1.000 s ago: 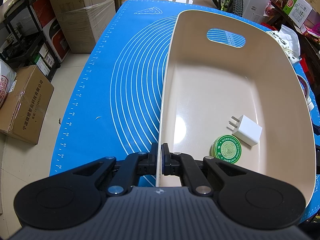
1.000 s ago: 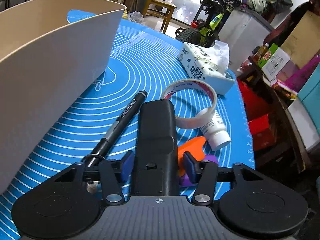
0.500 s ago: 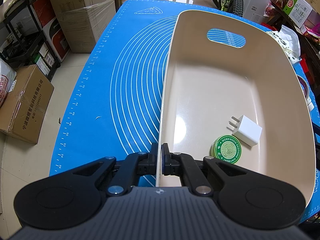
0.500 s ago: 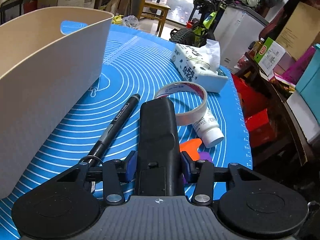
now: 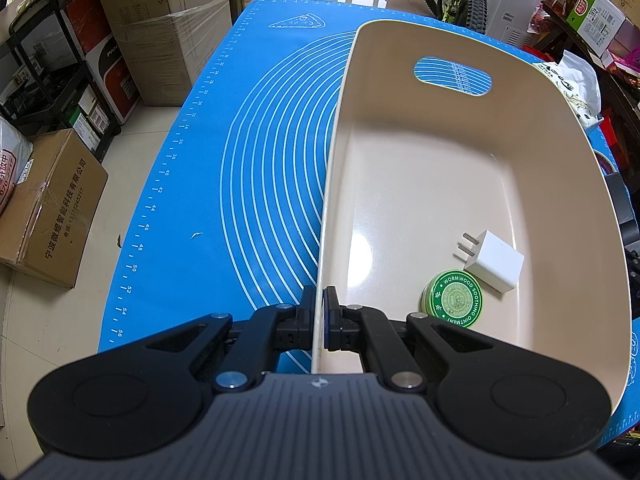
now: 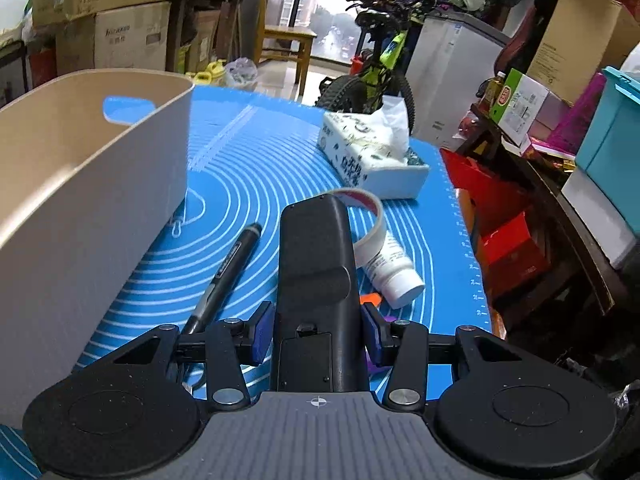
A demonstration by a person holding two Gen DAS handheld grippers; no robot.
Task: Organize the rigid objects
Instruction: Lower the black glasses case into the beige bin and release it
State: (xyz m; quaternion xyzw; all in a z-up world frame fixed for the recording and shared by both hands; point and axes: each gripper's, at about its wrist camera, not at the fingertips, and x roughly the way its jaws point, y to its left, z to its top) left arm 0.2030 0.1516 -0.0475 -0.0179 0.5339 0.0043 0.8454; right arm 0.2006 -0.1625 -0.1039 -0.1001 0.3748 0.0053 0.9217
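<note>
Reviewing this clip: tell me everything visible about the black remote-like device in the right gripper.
The black remote control is a long, matte plastic slab with a rounded far end, a raised hump midway and a battery-cover latch near the gripper. It shows its back side, no buttons. The right gripper clamps its near end between blue pads, holding it pointing forward, tilted above the blue mat. Below it lie a black pen, tape roll and white bottle, none clearly touching it.

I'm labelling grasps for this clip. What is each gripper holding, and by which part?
Left gripper pinches the basket's near rim. Right gripper grips the black remote across its lower end.
</note>
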